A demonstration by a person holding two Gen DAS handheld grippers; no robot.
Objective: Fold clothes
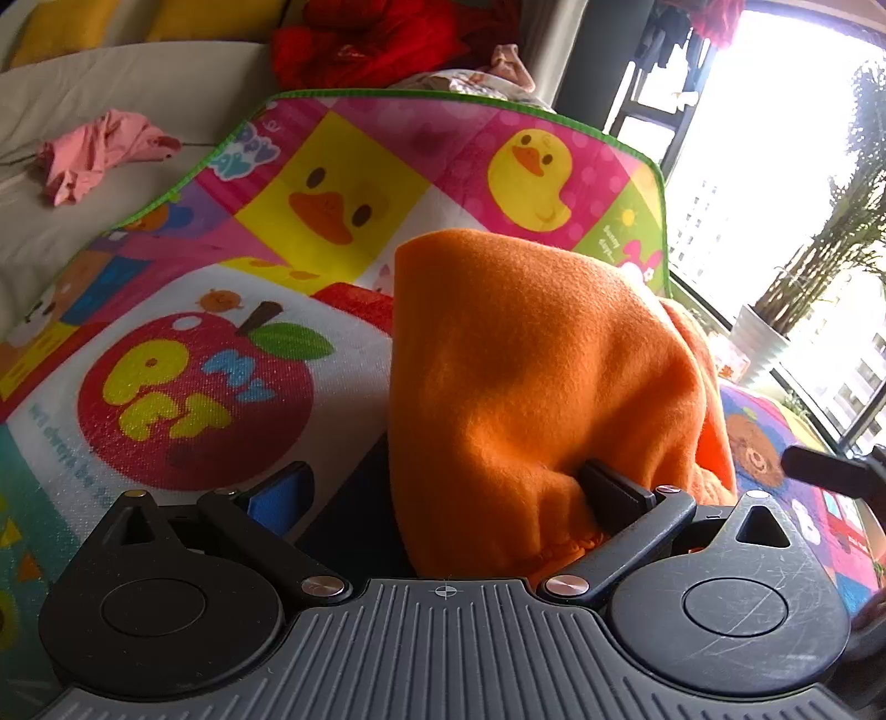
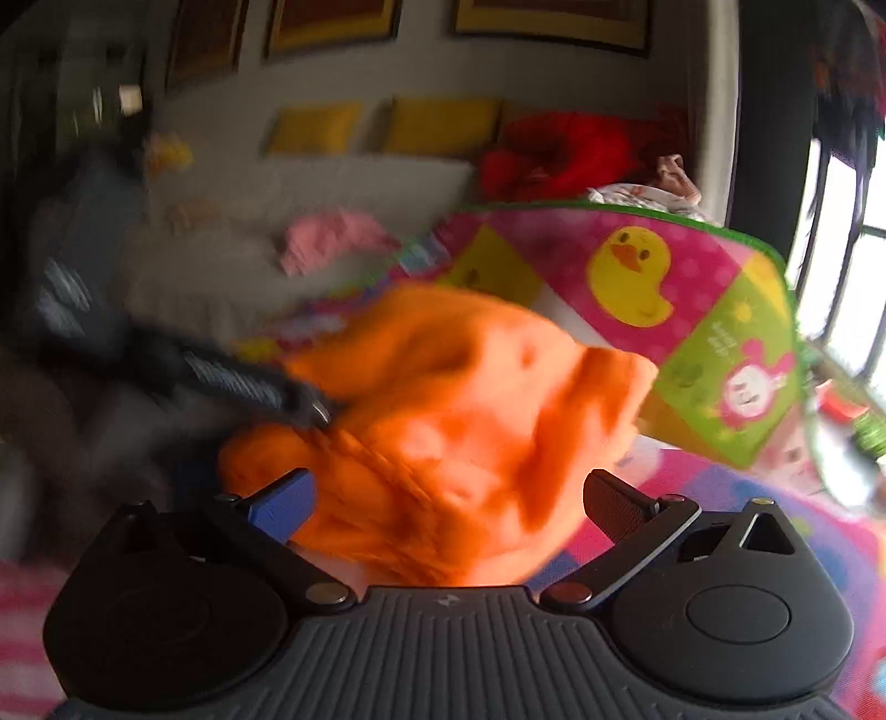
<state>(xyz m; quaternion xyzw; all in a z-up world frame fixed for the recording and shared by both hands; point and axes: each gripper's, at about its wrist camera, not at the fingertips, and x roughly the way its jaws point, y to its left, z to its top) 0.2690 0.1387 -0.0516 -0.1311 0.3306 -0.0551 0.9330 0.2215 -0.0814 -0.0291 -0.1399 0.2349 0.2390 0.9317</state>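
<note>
An orange fleece garment [image 1: 526,376] lies bunched on the colourful play mat [image 1: 183,399]. My left gripper [image 1: 448,487] stands open with its jaws wide. The cloth drapes over its right black finger [image 1: 614,493], while the blue pad [image 1: 282,493] is clear of it. The right wrist view is blurred. There the orange garment [image 2: 454,432] bulges between the wide jaws of my right gripper [image 2: 448,493], which is open; the pads do not press on the cloth. The left gripper [image 2: 249,382] shows as a dark blur against the garment's left side.
A pink garment [image 1: 94,155] lies on the beige sofa [image 1: 166,83], with a red heap of clothes [image 1: 365,44] and yellow cushions [image 2: 443,127] behind. The mat's green-edged far end [image 2: 720,332] is raised. A bright window [image 1: 775,166] and a potted plant [image 1: 758,338] stand to the right.
</note>
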